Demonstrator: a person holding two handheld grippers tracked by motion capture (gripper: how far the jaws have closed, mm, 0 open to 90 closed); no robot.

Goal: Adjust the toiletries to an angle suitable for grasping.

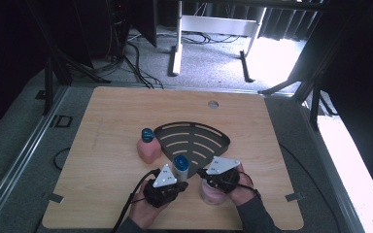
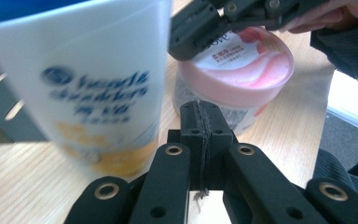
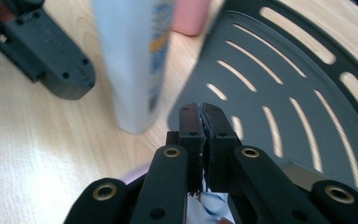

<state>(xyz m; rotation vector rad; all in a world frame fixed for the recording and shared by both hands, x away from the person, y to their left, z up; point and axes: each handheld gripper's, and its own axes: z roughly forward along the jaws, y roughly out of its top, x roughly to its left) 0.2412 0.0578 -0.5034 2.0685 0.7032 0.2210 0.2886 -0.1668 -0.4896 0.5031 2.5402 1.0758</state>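
The white shampoo bottle with its blue cap stands upright on the wooden table, just at the near tip of the dark slotted corner rack, between our two hands. Our left gripper sits beside it with jaws pressed together on nothing, and our right gripper, likewise clamped empty, hovers over a pink-lidded cream jar. A pink bottle stands left of the rack.

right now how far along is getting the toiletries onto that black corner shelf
Nothing looks done: the black corner shelf holds nothing. In hand: nothing, since the left gripper and right gripper are shut on nothing beside the white shampoo bottle. Left: that bottle, the pink jar and the pink bottle.
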